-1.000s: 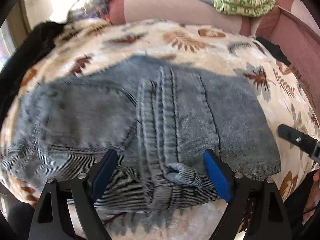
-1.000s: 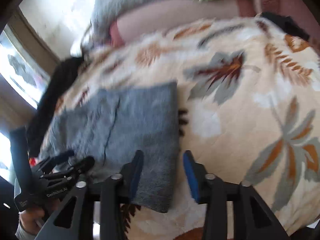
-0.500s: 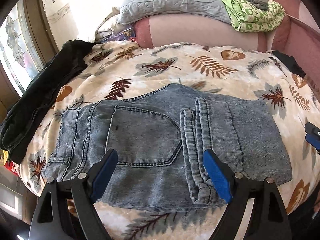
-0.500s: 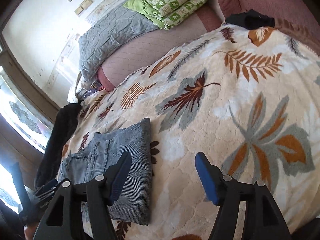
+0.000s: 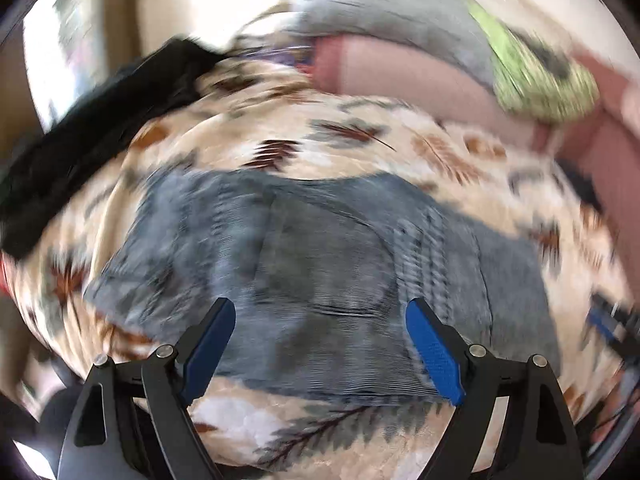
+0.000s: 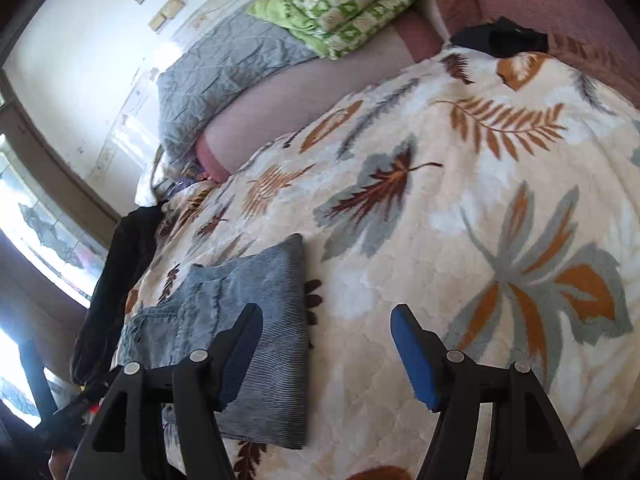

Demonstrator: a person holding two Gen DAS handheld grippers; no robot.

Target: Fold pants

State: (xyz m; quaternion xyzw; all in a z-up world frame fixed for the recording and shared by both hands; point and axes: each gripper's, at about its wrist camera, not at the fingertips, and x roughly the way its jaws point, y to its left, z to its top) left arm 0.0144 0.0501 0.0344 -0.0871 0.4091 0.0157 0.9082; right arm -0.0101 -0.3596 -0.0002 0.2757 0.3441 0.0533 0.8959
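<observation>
The blue denim pants point(image 5: 320, 272) lie folded flat on the leaf-print blanket point(image 5: 360, 148); the left wrist view is motion-blurred. My left gripper point(image 5: 320, 332) is open and empty, above the pants' near edge. In the right wrist view the folded pants point(image 6: 256, 320) lie at the lower left. My right gripper point(image 6: 326, 344) is open and empty, above the blanket point(image 6: 480, 220) just right of the pants' folded edge. The right gripper's blue pad shows at the far right of the left wrist view point(image 5: 604, 324).
A black garment point(image 5: 92, 136) lies along the bed's left edge, beside a window point(image 6: 36, 240). A grey quilted pillow point(image 6: 224, 68) and a green patterned blanket point(image 6: 344, 4) sit on the pink headboard bolster point(image 5: 416, 76). A dark item point(image 6: 504, 40) lies at the far right.
Both grippers have pulled back from the pants and stay open. The left view has swung right and blurred; the right view has barely shifted.
</observation>
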